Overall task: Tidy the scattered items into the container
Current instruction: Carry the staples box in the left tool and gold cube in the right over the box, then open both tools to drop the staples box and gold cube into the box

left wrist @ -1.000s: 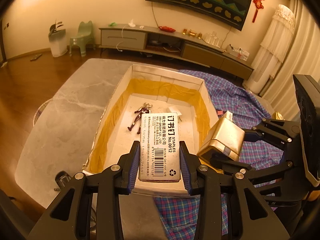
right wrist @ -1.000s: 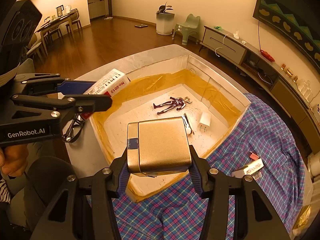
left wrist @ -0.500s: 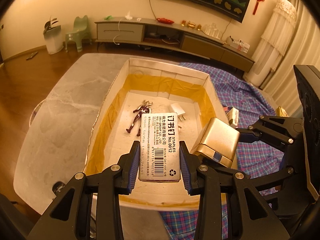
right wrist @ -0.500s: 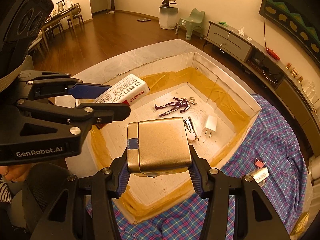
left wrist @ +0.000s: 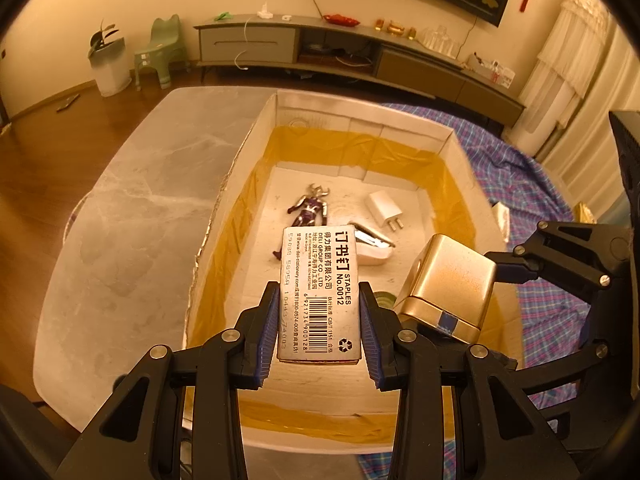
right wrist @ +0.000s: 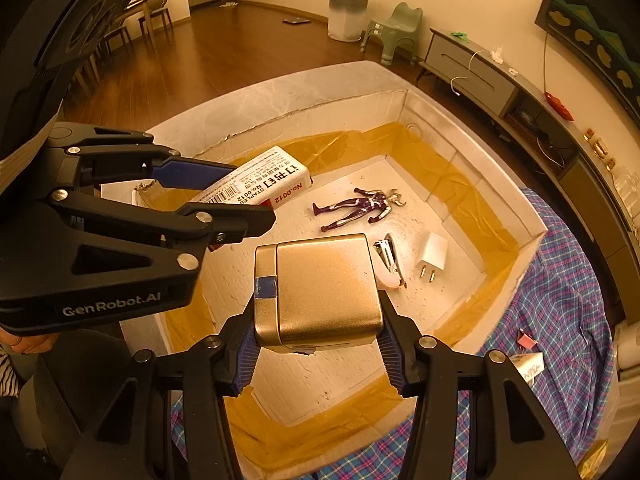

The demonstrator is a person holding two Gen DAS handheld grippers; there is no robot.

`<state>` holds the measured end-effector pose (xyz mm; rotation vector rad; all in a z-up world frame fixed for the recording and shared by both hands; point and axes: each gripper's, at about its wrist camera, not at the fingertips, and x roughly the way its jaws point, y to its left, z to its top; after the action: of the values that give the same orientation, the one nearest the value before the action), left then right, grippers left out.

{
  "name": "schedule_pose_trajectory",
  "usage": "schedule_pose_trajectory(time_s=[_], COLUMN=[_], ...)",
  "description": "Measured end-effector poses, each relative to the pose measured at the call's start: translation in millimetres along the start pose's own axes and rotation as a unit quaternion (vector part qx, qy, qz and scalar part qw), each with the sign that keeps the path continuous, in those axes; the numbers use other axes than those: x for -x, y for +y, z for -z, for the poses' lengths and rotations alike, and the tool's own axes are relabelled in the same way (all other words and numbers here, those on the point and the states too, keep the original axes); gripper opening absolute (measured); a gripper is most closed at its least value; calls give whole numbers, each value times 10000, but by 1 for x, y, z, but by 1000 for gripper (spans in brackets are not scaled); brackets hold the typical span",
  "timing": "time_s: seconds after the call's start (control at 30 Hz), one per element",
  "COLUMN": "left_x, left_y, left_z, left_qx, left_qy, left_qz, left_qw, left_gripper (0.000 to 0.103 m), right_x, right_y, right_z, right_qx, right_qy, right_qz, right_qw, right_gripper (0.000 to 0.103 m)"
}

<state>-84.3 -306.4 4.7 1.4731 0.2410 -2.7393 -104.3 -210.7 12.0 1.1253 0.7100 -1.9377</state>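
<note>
My left gripper [left wrist: 319, 330] is shut on a white staples box [left wrist: 320, 292] and hangs over the open white cardboard box [left wrist: 452, 136] with yellow tape inside. The staples box [right wrist: 260, 184] also shows in the right wrist view, clamped by the left gripper [right wrist: 236, 196]. My right gripper [right wrist: 318, 354] is shut on a gold metal tin [right wrist: 320, 288], held above the container's near right part. From the left wrist view the tin [left wrist: 448, 284] hangs just right of the staples box. On the container floor lie a purple toy figure [right wrist: 360, 208], a white charger plug [right wrist: 434, 254] and a small stapler [right wrist: 390, 268].
The container stands on a grey marble table [left wrist: 132, 200]. A plaid cloth [right wrist: 560, 304] covers the table to the right, with a small pink clip [right wrist: 526, 338] and a small packet [right wrist: 530, 364] on it. A person's striped sleeve [right wrist: 8, 376] shows at the left edge.
Both grippers have moved forward and down over the container with their loads still held. The figure, plug and stapler inside look closer and have not shifted.
</note>
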Motion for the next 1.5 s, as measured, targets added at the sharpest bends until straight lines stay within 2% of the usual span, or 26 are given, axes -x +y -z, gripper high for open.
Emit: schedule_pose_trajectory(time_s=[0.83, 1.23, 1.37, 1.5], left_x=[-40, -41, -40, -39], left_y=[12, 12, 12, 11], left_z=[1, -1, -1, 1], left_qx=[-512, -546, -509, -511], left_qy=[625, 693, 732, 781], left_qz=[-431, -571, -572, -603], left_qw=[9958, 9945, 9944, 9938], left_gripper=[39, 40, 49, 53], right_x=[-51, -60, -56, -51], right_y=[-8, -18, -21, -22], right_z=[-26, -31, -31, -29], right_qx=[149, -18, -129, -160], right_qy=[841, 922, 848, 797], right_qz=[229, 300, 277, 264], right_qw=[9961, 9953, 9959, 9963], right_gripper=[53, 53, 55, 56])
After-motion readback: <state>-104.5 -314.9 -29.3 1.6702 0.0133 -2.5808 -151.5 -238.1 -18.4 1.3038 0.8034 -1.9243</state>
